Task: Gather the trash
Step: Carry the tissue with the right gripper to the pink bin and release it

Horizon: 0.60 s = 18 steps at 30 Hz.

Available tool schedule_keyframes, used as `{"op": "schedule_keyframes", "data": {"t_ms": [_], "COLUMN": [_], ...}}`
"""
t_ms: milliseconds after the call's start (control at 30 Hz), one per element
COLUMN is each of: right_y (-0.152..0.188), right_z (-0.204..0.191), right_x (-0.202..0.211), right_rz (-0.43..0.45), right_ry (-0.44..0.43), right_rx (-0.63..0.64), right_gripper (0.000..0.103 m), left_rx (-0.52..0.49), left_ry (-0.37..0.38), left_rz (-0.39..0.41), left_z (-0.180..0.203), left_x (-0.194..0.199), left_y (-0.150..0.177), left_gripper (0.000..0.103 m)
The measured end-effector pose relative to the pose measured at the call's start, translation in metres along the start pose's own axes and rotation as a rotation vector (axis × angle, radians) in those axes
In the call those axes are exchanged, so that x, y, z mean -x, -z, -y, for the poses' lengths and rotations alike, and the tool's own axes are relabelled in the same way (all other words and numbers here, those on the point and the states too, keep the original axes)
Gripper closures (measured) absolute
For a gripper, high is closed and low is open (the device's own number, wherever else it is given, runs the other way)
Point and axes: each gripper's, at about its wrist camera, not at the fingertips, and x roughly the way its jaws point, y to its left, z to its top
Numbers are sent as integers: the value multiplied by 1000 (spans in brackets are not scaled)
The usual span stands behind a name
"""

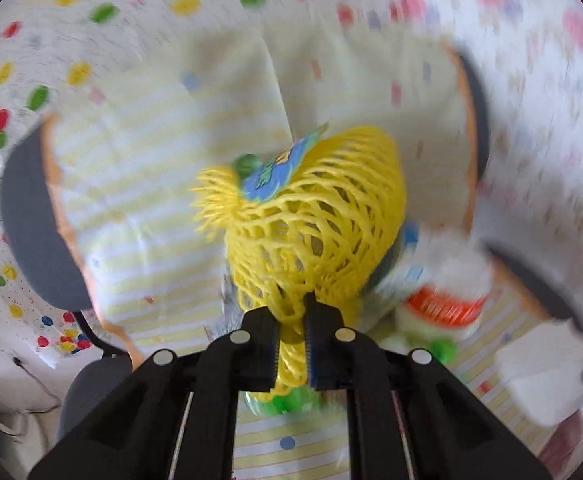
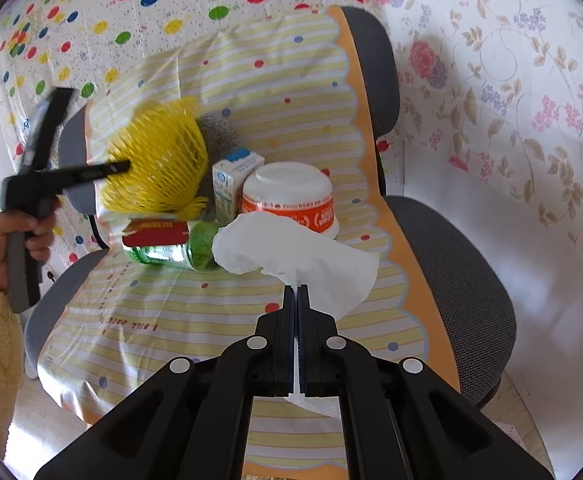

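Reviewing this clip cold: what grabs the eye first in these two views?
The bright yellow foam net dominates, pinched in the left claw and lifted over the chair's striped cover. Next comes the white tissue clamped in the right claw at the middle of the seat. Behind it sit a white bowl with an orange band, a small carton and a green bottle.

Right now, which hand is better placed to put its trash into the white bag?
Probably the left. The left gripper is shut on the yellow net, while the right gripper is pinching the white bag itself, so it can only hold it.
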Motion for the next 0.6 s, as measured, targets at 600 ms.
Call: {"op": "schedule_keyframes", "data": {"t_ms": [600], "right_y": [12], "right_z": [-19], "right_x": [54], "right_rz": [22], "right_ry": [39], "right_rx": [-10], "right_gripper": [101], "left_rx": [191], "left_ry": [81], "left_rz": [136], "left_z": [-32], "left_x": [149], "left_y": [90], "left_gripper": [95]}}
